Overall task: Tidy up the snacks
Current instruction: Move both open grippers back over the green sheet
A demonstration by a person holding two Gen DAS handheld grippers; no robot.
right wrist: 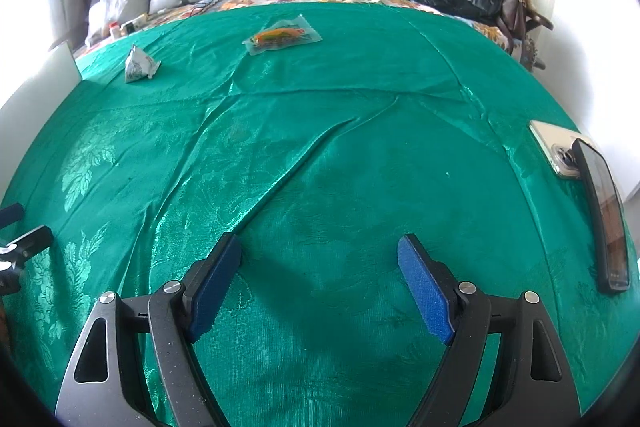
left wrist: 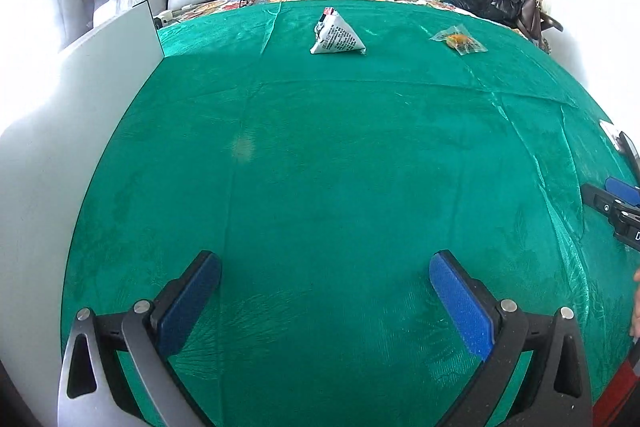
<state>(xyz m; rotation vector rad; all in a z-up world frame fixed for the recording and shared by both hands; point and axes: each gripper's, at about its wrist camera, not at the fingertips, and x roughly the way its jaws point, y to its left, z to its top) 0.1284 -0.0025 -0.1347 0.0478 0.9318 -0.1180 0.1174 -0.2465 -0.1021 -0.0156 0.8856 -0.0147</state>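
Far ahead of both wide-open, empty jaws, the triangular packet (left wrist: 337, 33) and clear snack bag (right wrist: 283, 35) lie apart on the bed (left wrist: 320, 167), probably awaiting gathering.

Black hand-held gripper (right wrist: 320, 251), blue pads (right wrist: 426, 291)

Green cloth (right wrist: 320, 155) covers the bed; 2 phones (right wrist: 556, 151) lie at its right edge.
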